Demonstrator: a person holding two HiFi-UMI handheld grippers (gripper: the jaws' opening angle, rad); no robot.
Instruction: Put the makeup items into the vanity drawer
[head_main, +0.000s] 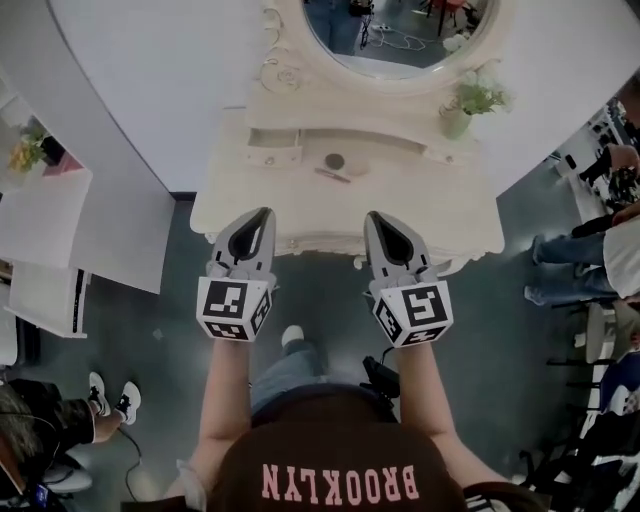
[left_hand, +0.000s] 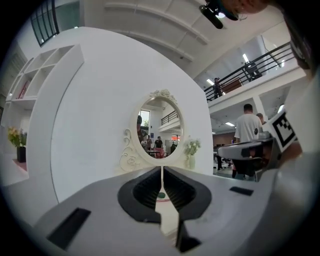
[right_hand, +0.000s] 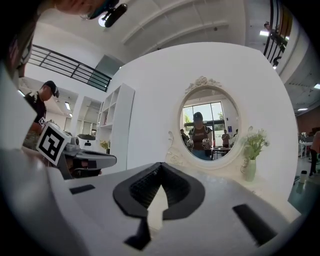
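While the left tool (head_main: 262, 220) and right tool (head_main: 377, 222) hang pressed together and empty, a round dark compact (head_main: 334, 161) and slim pencil (head_main: 332, 175) lie ahead on the cream worktop (head_main: 440, 200). This looks like the approach; next, spread 1 tool and reach.

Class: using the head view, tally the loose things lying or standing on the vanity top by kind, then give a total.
Round makeup item: 1
Slim makeup stick: 1
Vase of flowers: 1
Total: 3
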